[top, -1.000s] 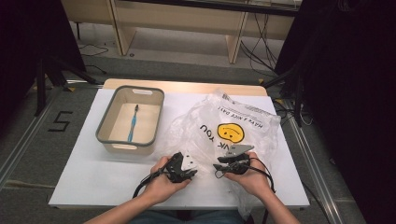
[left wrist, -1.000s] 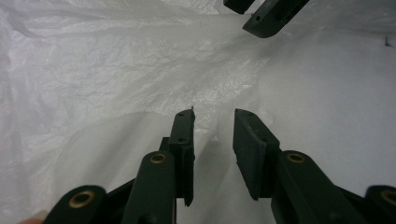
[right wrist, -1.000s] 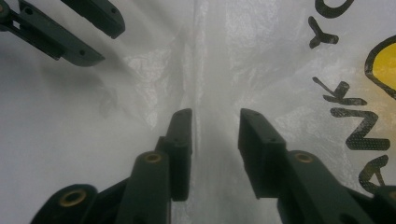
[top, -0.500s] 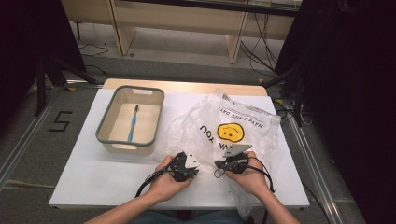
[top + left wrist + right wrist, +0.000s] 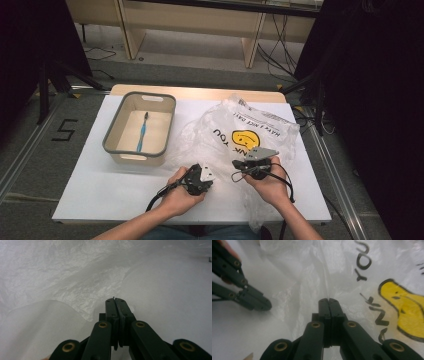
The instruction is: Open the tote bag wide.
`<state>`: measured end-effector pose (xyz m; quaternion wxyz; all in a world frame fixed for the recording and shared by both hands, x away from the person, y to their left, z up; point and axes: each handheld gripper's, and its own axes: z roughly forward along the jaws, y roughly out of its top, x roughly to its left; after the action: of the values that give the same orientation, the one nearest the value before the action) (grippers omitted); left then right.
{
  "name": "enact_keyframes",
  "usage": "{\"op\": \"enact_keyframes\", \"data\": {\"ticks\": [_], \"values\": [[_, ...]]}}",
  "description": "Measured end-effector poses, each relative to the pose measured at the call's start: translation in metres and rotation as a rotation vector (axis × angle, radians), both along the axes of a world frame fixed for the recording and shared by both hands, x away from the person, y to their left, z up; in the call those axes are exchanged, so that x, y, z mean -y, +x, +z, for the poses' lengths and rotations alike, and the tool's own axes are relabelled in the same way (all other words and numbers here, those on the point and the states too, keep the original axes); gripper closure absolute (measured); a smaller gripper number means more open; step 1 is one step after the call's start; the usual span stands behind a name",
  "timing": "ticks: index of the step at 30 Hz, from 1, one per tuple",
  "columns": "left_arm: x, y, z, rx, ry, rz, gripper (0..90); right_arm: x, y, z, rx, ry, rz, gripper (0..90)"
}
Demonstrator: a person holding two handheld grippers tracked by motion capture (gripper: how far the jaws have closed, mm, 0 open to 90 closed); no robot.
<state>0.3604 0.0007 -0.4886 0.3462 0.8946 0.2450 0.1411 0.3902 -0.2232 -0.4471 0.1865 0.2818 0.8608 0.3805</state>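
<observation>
A clear plastic bag [image 5: 235, 122] with a yellow smiley and black print lies crumpled on the white table [image 5: 100, 192]. My left gripper [image 5: 212, 171] sits at the bag's near edge. Its jaws have just been closing and now meet on the thin film [image 5: 82, 290] at their tips [image 5: 116, 300]. My right gripper [image 5: 248, 159] rests on the bag close to the smiley [image 5: 404, 307]. Its jaws [image 5: 328, 300] are shut, and a pinched ridge of film rises from them. The left gripper [image 5: 265, 305] shows a short way off in the right gripper view.
A grey basket [image 5: 112, 150] stands at the left of the table with a blue toothbrush [image 5: 142, 132] lying in it. Behind the table are wooden furniture legs and cables on the floor. Dark curtains hang on both sides.
Both grippers' jaws have closed at the bag's near edge. The hands have barely shifted, and the bag lies as before.
</observation>
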Motion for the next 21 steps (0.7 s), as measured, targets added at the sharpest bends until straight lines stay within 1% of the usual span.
{"op": "enact_keyframes", "data": {"ticks": [1, 2, 5, 8, 9, 10, 13, 16, 17, 21], "values": [[0.0, 0.0, 0.0, -0.002, 0.0, -0.001, 88.7, 0.001, 0.001, 0.006, 0.021, 0.007, -0.012, 90.0], [0.0, 0.0, 0.0, -0.002, 0.0, -0.001, 88.7, 0.001, 0.001, 0.006, 0.021, 0.007, -0.012, 90.0], [0.0, 0.0, 0.0, -0.001, -0.002, -0.003, 88.7, 0.003, 0.002, 0.012, 0.048, 0.015, -0.035, 90.0], [0.0, 0.0, 0.0, 0.001, -0.003, -0.006, 88.6, 0.003, 0.002, 0.014, 0.056, 0.02, -0.045, 90.0], [0.0, 0.0, -0.001, 0.001, -0.004, -0.004, 88.7, 0.004, 0.003, 0.017, 0.069, 0.024, -0.053, 90.0], [0.0, 0.0, -0.001, 0.001, -0.004, -0.004, 88.6, 0.004, 0.003, 0.017, 0.069, 0.024, -0.053, 90.0], [0.0, 0.0, -0.001, 0.003, -0.004, -0.004, 88.6, 0.006, 0.005, 0.023, 0.095, 0.035, -0.072, 90.0], [0.0, 0.0, -0.001, 0.004, -0.004, -0.003, 88.6, 0.006, 0.006, 0.026, 0.099, 0.04, -0.077, 90.0], [0.0, 0.0, -0.001, 0.004, -0.005, -0.003, 88.6, 0.007, 0.006, 0.028, 0.106, 0.048, -0.086, 90.0], [-0.001, 0.0, 0.0, 0.004, -0.005, -0.004, 88.6, 0.008, 0.008, 0.03, 0.111, 0.049, -0.087, 90.0]]}}
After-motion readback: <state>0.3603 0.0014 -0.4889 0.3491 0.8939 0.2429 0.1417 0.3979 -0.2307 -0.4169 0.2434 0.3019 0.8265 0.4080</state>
